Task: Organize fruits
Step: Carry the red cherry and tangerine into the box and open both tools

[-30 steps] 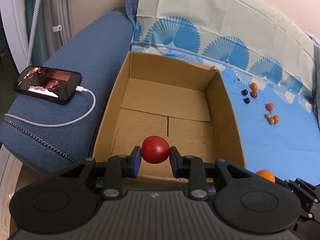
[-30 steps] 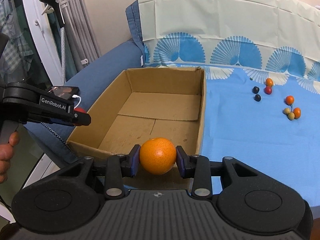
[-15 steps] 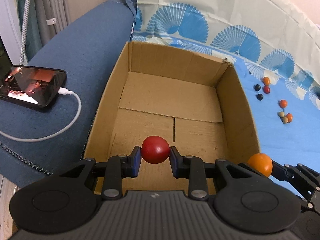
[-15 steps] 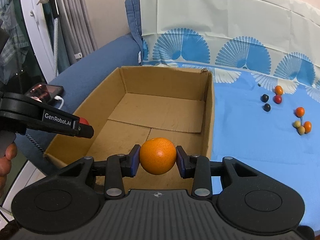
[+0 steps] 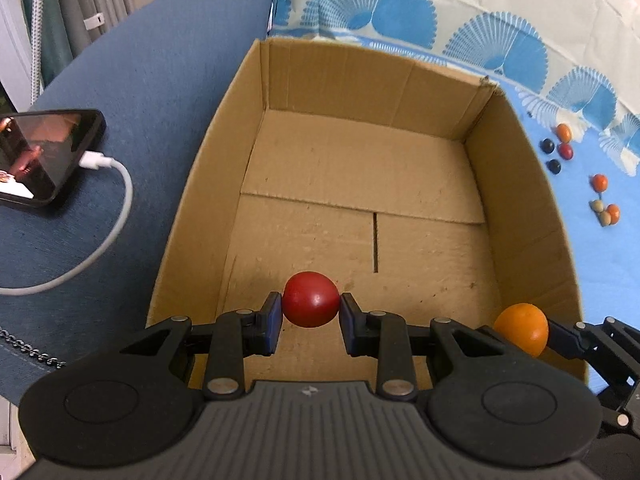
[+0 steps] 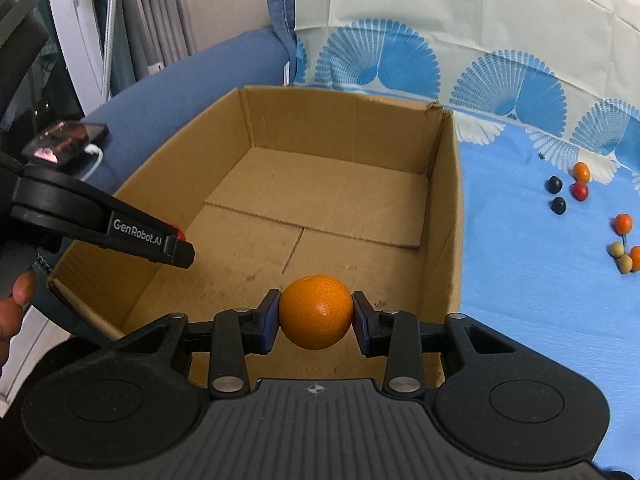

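Both claws dropped closer over box (image 5: 516, 184). We held tomato (image 5: 311, 299) in left claw (image 5: 311, 312), orange (image 6: 316, 317) in right claw (image 6: 316, 322); box floor lay directly below both.

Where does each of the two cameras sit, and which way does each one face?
Left wrist: on the left claw, looking steeply down into the cardboard box; own fingers grip a red fruit.
Right wrist: on the right claw, looking down less steeply; own fingers grip an orange; a hand shows at left.
Shared: box, phone, both fruits, each other's claw.
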A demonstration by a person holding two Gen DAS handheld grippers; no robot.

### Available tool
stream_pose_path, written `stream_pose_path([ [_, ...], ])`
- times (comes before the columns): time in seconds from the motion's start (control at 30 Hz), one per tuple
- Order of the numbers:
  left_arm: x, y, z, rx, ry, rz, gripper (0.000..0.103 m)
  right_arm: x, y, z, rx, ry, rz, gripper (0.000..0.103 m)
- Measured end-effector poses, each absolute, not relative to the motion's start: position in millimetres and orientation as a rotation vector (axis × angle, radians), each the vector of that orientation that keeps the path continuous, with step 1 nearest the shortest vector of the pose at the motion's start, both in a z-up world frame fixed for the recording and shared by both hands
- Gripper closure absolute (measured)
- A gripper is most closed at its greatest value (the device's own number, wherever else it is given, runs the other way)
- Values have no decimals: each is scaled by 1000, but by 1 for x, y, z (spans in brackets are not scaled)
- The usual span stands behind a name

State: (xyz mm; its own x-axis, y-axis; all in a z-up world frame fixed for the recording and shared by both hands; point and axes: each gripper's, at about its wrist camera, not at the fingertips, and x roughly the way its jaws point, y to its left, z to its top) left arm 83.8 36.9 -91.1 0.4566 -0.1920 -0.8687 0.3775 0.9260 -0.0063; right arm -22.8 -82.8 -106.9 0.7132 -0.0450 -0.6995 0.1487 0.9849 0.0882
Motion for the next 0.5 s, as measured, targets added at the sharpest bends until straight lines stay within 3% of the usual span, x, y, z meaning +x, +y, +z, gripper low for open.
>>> stream_pose_path([
  [0.5,98,25,-114,268,1075,-353,69,-11,-81,-119,90,801,-94,64],
])
